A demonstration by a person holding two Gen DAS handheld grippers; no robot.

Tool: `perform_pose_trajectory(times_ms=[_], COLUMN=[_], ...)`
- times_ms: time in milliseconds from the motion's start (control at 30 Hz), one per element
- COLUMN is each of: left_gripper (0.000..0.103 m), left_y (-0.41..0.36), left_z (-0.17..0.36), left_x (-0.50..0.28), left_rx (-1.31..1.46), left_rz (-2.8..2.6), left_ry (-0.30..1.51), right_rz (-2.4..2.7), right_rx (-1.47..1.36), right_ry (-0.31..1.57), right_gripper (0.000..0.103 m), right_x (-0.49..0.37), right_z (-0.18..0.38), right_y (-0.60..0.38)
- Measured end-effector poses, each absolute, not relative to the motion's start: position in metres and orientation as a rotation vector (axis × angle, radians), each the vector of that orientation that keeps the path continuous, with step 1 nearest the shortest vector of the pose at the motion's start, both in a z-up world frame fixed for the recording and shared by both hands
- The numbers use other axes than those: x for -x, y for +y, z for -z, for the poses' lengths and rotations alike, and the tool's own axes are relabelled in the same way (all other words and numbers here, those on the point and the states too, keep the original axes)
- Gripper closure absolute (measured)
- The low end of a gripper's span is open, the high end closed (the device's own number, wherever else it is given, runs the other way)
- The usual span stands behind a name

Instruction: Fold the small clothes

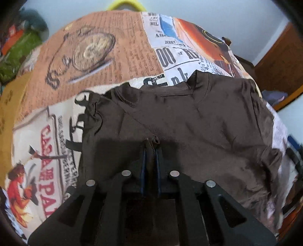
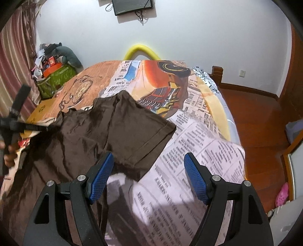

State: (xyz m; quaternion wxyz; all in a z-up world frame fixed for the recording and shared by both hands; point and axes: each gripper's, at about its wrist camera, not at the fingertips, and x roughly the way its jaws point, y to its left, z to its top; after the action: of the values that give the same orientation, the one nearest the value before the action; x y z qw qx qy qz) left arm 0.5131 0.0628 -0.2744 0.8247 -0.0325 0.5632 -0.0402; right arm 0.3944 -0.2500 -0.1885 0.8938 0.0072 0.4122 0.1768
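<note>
One dark brown cotton T-shirt (image 1: 189, 121) is seen spread on the newspaper-print bedspread (image 1: 94, 56) in the left wrist view, a fold of its fabric clenched by the left gripper (image 1: 151, 149). In the right wrist view, the right gripper (image 2: 149, 166) is held released above the shirt's near sleeve (image 2: 140, 132).

One brown T-shirt (image 2: 113, 128) is lying on one printed bedspread (image 2: 198, 132), two grippers are showing — the left gripper (image 1: 151, 151) and the right gripper (image 2: 148, 176) — and one wall screen (image 2: 132, 6), one yellow hoop (image 2: 142, 52) and one pink shoe (image 2: 282, 192) are sitting around.
</note>
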Motion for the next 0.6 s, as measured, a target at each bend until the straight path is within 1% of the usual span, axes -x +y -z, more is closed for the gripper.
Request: perform_pose_trajectory(times_ms=[33, 100, 133, 167, 233, 267, 333, 400, 533, 600], left_gripper=[0.086, 0.081, 0.074, 0.061, 0.046, 0.042, 0.039, 0.037, 0.037, 0.037], left_y=[0.063, 0.065, 0.068, 0.074, 0.087, 0.094, 0.111, 0.127, 0.148, 0.147], left_z=[0.272, 0.257, 0.249, 0.239, 0.219, 0.212, 0.202, 0.205, 0.238, 0.253], left_x=[-0.512, -0.506, -0.502, -0.497, -0.488, -0.484, -0.48, -0.479, -0.477, -0.475], left_rx=[0.059, 0.054, 0.058, 0.059, 0.066, 0.063, 0.027, 0.003, 0.039, 0.046], left_rz=[0.09, 0.112, 0.118, 0.113, 0.09, 0.074, 0.009, -0.052, -0.084, -0.07], left_ry=[1.194, 1.16, 1.131, 1.095, 1.015, 0.98, 0.931, 0.927, 1.019, 1.055], right_rz=[-0.368, -0.372, -0.372, -0.371, -0.366, -0.363, -0.361, -0.353, -0.335, -0.332], right_rx=[-0.026, -0.048, -0.057, -0.062, -0.062, -0.061, -0.069, -0.073, -0.022, 0.013], right_ry=[0.861, 0.878, 0.889, 0.9, 0.915, 0.922, 0.925, 0.923, 0.933, 0.94], right_gripper=[0.029, 0.029, 0.029, 0.029, 0.029, 0.029, 0.029, 0.029, 0.031, 0.037], right_x=[-0.399, -0.41, -0.415, -0.421, -0.429, -0.434, -0.44, -0.445, -0.454, -0.455], right_z=[0.189, 0.192, 0.194, 0.197, 0.202, 0.204, 0.207, 0.208, 0.211, 0.213], right_y=[-0.25, -0.251, -0.25, -0.249, -0.248, -0.246, -0.246, -0.245, -0.236, -0.23])
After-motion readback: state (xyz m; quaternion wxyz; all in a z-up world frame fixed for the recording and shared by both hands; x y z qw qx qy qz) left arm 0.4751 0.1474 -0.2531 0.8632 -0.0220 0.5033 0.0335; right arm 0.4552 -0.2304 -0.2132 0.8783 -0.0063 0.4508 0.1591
